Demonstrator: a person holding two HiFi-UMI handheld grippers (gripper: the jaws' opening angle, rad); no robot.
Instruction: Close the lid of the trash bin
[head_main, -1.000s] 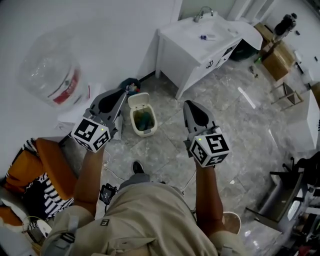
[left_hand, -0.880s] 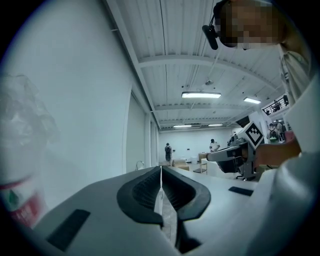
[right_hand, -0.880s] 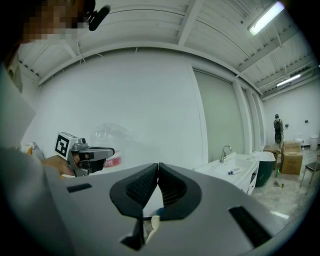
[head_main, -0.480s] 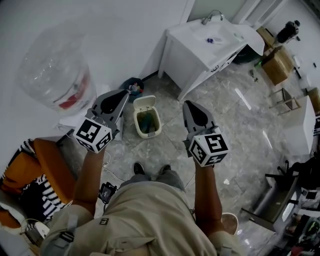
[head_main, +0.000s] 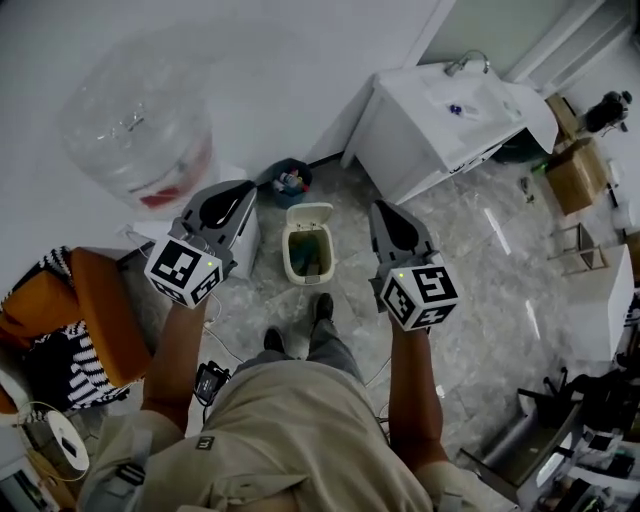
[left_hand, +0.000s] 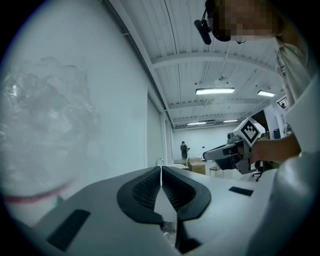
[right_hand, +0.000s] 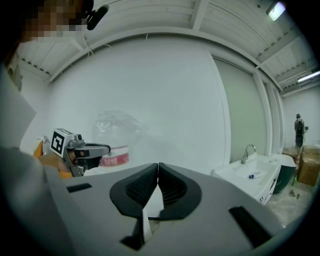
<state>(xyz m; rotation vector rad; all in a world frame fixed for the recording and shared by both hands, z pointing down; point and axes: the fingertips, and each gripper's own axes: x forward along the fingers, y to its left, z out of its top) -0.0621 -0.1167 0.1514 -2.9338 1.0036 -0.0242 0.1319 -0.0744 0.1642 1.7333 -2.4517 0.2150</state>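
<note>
**Task item.** The small cream plastic trash bin (head_main: 306, 262) stands on the grey marbled floor (head_main: 470, 270), in the gap between the two grippers as the head view shows them. Its lid (head_main: 309, 212) is up, hinged at the far edge on the wall side, and the inside shows dark.

**Clearances.**
- A round blue tub (head_main: 290, 179) sits just beyond the bin's far left corner, against the wall.
- The white sink cabinet (head_main: 430, 140) stands well apart to the right, with open floor between it and the bin.
- A dark shoe (head_main: 321, 306) is planted just short of the bin's near edge.

**Grippers.**
- The left gripper (head_main: 240, 188) is held above the floor to the bin's left. Its jaws are clenched tip to tip on nothing.
- The right gripper (head_main: 382, 207) is held to the bin's right. Its jaws are likewise pressed together and empty.
- Neither touches the bin.

**Change since a second ago.** The person has stepped forward. The bin now lies centred between the grippers and closer to the feet, and the sink cabinet has slid toward the right edge of the head view. The lid remains open.
</note>
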